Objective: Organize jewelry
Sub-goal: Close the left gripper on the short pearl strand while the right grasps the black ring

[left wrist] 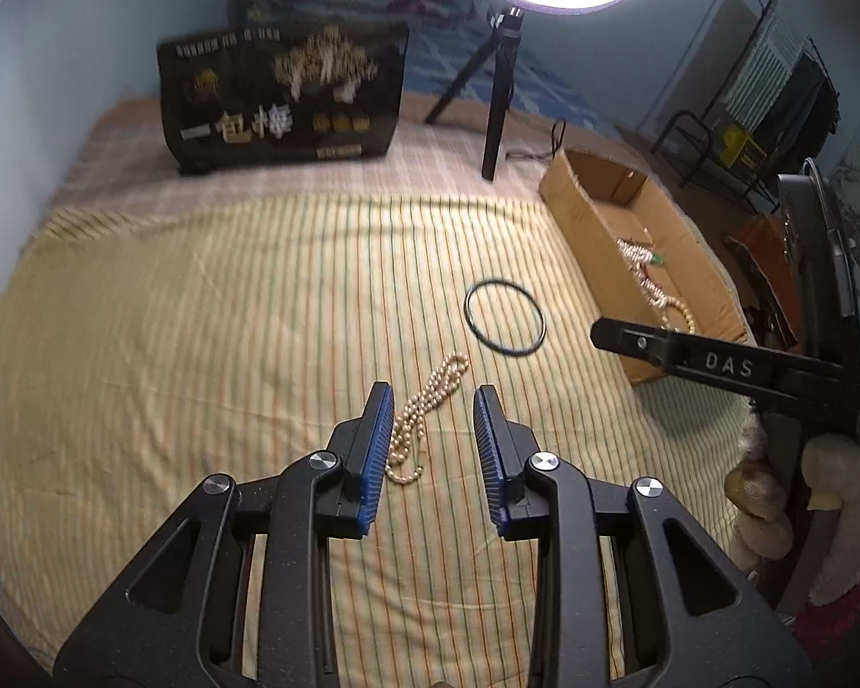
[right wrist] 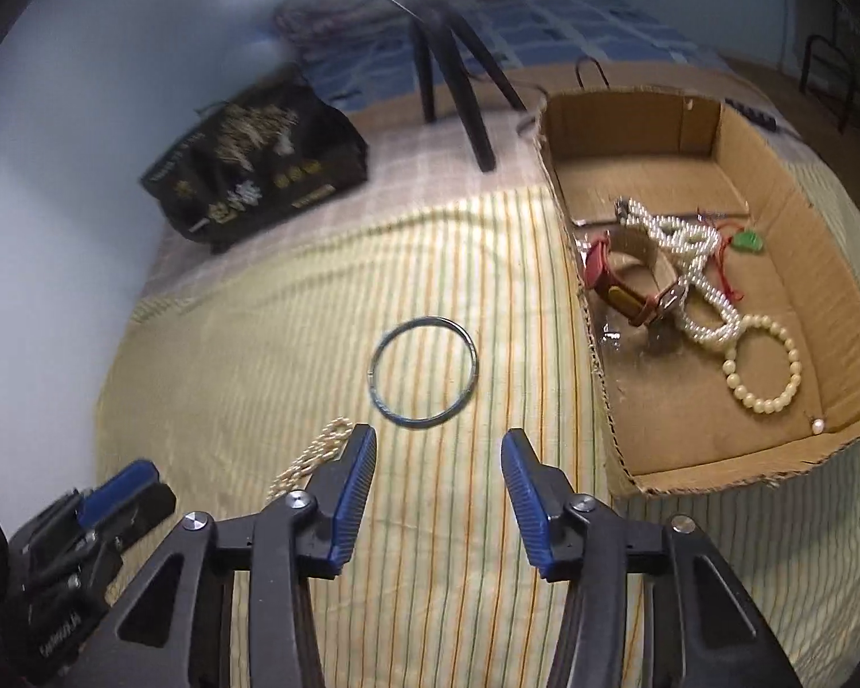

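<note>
Left gripper (left wrist: 433, 395): matte black linkage arms with triangular cut-outs, round silver screws at the pivots, ribbed blue pads (left wrist: 375, 447) inside both fingers. Right gripper (right wrist: 437, 441): same black build, silver screws, ribbed blue pads (right wrist: 354, 493); white "DAS" lettering on its black side bar.

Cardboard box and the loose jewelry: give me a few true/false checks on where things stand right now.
1. The bangle lies in the box. False: it lies on the striped cloth, left of the box.
2. Both grippers are open and empty. True: left gripper, right gripper.
3. The pearl necklace lies on the cloth. True.
4. The box is empty. False: it holds pearl strands, a bead bracelet and a watch.
</note>
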Action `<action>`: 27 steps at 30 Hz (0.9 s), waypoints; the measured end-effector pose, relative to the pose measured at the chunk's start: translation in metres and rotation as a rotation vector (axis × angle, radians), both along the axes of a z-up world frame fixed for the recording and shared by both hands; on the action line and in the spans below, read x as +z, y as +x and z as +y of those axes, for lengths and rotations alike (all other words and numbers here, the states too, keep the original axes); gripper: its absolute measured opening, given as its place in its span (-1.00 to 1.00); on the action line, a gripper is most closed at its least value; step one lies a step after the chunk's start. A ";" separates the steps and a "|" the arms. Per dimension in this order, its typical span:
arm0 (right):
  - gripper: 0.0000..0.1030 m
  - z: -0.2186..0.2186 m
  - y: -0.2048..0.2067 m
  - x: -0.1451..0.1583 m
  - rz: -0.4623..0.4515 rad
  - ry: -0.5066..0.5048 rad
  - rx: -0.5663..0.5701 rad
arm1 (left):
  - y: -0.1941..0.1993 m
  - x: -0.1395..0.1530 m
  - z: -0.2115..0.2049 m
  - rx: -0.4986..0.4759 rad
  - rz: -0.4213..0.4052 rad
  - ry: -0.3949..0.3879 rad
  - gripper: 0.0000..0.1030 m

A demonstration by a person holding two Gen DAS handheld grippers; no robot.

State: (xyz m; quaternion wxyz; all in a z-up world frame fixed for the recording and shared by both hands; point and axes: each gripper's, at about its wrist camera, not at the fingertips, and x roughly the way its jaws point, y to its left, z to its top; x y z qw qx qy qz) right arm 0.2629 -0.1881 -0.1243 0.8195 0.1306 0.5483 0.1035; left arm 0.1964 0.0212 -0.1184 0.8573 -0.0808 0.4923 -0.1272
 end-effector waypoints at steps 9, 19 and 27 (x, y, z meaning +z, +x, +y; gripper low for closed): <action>-0.27 0.011 0.018 -0.026 0.056 -0.034 -0.027 | 0.022 -0.036 -0.001 -0.003 0.115 -0.032 -0.45; -0.41 0.021 0.033 -0.038 0.074 -0.068 -0.046 | 0.033 -0.062 -0.020 -0.080 0.164 0.010 -0.45; -0.44 0.022 0.042 -0.047 0.080 -0.088 -0.058 | 0.040 -0.072 -0.025 -0.091 0.167 0.057 -0.45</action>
